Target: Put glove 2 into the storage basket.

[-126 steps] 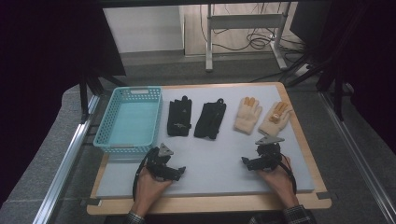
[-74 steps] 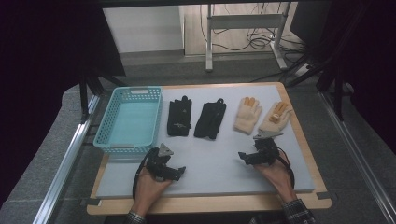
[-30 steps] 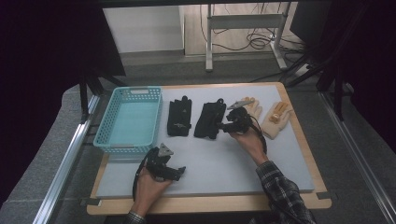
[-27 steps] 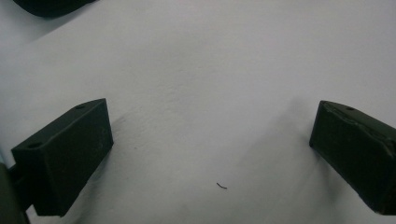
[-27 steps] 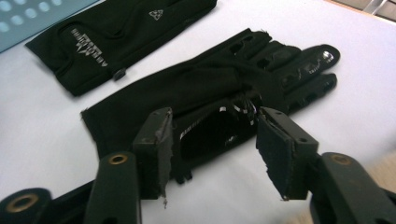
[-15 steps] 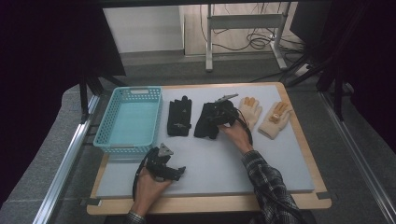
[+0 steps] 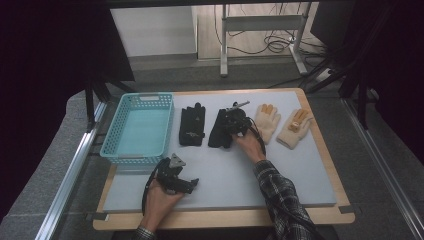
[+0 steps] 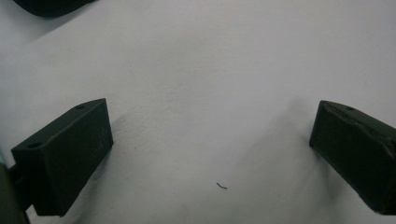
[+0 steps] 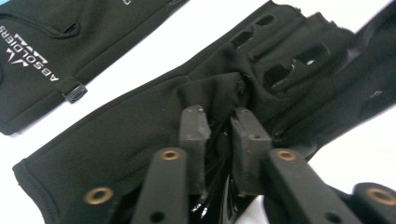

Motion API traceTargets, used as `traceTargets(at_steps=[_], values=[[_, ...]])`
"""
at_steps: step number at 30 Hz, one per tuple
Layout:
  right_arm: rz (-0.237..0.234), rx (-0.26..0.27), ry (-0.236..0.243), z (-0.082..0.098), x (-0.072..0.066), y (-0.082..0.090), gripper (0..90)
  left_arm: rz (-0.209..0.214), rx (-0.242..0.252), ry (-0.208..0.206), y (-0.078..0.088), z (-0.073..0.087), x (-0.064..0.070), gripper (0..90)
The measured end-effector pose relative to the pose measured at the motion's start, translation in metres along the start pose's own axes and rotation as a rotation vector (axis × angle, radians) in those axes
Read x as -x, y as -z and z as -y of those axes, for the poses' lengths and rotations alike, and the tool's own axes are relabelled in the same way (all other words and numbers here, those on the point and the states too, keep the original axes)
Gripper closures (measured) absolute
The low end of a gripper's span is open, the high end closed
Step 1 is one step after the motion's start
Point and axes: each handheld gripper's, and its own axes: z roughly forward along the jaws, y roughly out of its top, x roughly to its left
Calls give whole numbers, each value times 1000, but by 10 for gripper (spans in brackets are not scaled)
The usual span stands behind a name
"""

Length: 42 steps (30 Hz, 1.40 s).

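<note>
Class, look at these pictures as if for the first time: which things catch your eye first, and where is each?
The right tool pinches a fold of a black glove at mid-table, its jaws having just been closing on the fabric. A second black glove lies just left of it, two cream gloves to the right. A turquoise basket sits far left; the left tool rests open near the front edge.

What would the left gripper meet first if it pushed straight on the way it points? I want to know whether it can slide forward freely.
Probably nothing nearby: between the open left gripper jaws lies bare white table mat. A dark edge, likely a glove, sits off-line.
</note>
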Motion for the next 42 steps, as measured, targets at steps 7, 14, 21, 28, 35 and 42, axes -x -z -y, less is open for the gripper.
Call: traceTargets(at_steps=[7,14,21,28,35,42], values=[[11,20,46,-6,-6,14,817,1,0,2,0,0,0,0],[-38,81,49,-5,-15,49,816,-1,-2,-1,0,0,0,0],[-106,149,82,13,-45,97,812,0,0,0,0,0,0,0],[-129,139,68,43,-59,101,804,-1,-1,-2,0,0,0,0],[-135,112,67,69,-60,91,654,-1,-1,-1,0,0,0,0],[-100,130,74,69,-51,104,569,-1,-1,-1,0,0,0,0]])
